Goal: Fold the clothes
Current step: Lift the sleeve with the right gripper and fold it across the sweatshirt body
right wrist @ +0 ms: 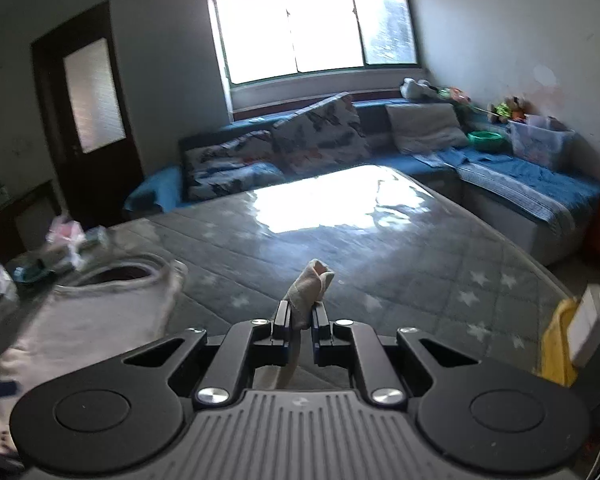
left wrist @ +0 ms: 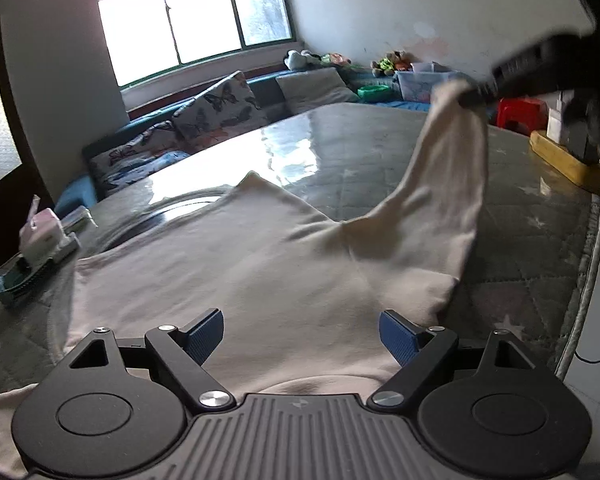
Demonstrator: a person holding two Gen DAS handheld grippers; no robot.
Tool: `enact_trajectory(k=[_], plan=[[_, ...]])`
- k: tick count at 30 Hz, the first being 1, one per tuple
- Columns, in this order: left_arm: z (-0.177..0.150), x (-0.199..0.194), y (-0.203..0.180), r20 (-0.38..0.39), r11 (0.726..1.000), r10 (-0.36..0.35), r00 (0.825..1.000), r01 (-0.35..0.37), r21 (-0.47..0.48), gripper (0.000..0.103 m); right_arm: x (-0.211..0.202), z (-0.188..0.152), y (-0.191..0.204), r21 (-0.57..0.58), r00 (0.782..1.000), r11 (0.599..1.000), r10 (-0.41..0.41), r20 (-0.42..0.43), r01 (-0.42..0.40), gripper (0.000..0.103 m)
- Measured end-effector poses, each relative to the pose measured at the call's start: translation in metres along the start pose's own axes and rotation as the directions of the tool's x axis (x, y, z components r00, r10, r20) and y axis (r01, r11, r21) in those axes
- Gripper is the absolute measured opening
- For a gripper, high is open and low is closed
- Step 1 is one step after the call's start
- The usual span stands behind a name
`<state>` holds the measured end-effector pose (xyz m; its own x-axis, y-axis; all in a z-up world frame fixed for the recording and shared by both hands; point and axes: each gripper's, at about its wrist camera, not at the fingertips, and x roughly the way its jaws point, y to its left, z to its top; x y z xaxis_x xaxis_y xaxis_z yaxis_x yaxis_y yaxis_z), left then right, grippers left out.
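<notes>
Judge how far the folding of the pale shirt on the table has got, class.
Early. Done: the shirt lies spread on the table. In hand: the right gripper is shut on a sleeve end, lifted clear of the table; the left gripper is open above the shirt body. Left: no completed fold shows, so every fold remains.

1. The left gripper (left wrist: 301,338) points downward, its blue-padded fingers (left wrist: 204,336) spread wide apart with nothing gripped.
2. The right gripper (right wrist: 300,317) is raised, its fingers (right wrist: 281,320) pinched nearly together.
</notes>
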<state>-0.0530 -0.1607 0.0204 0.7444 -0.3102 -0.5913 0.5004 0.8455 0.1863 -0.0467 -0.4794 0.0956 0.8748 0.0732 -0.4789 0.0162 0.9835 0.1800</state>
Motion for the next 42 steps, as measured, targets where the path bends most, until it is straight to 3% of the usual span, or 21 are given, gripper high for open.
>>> enact_trajectory(k=[8, 15, 23, 27, 31, 36, 42], plan=[[-0.009, -0.006, 0.008, -0.002, 1.0, 0.0, 1.0, 0.0, -0.015, 0.087, -0.027, 0.031, 0.065, -0.091, 0.983, 0.98, 0.18, 0.041, -0.175, 0.009], [-0.019, -0.04, 0.048, 0.052, 0.989, 0.064, 0.997, -0.056, -0.134, 0.087, -0.032, 0.045, 0.137, -0.182, 0.946, 0.933, 0.322, 0.029, -0.312, 0.009], [-0.05, -0.069, 0.088, 0.034, 0.957, 0.165, 0.986, -0.152, -0.246, 0.086, -0.002, 0.017, 0.21, -0.241, 0.907, 0.875, 0.407, -0.104, -0.42, 0.009], [-0.064, -0.077, 0.099, 0.01, 0.943, 0.183, 0.983, -0.172, -0.286, 0.086, 0.012, -0.01, 0.239, -0.25, 0.88, 0.846, 0.431, -0.2, -0.471, 0.009], [-0.069, -0.076, 0.101, -0.003, 0.94, 0.177, 0.984, -0.17, -0.296, 0.083, 0.022, -0.032, 0.254, -0.265, 0.858, 0.823, 0.436, -0.272, -0.502, 0.02], [-0.065, -0.07, 0.099, 0.0, 0.943, 0.168, 0.986, -0.161, -0.29, 0.077, 0.011, -0.029, 0.239, -0.287, 0.868, 0.824, 0.424, -0.258, -0.488, 0.035], [-0.06, -0.058, 0.097, -0.009, 0.948, 0.152, 0.988, -0.149, -0.282, 0.07, 0.008, -0.025, 0.197, -0.361, 0.908, 0.841, 0.32, -0.271, -0.404, 0.036]])
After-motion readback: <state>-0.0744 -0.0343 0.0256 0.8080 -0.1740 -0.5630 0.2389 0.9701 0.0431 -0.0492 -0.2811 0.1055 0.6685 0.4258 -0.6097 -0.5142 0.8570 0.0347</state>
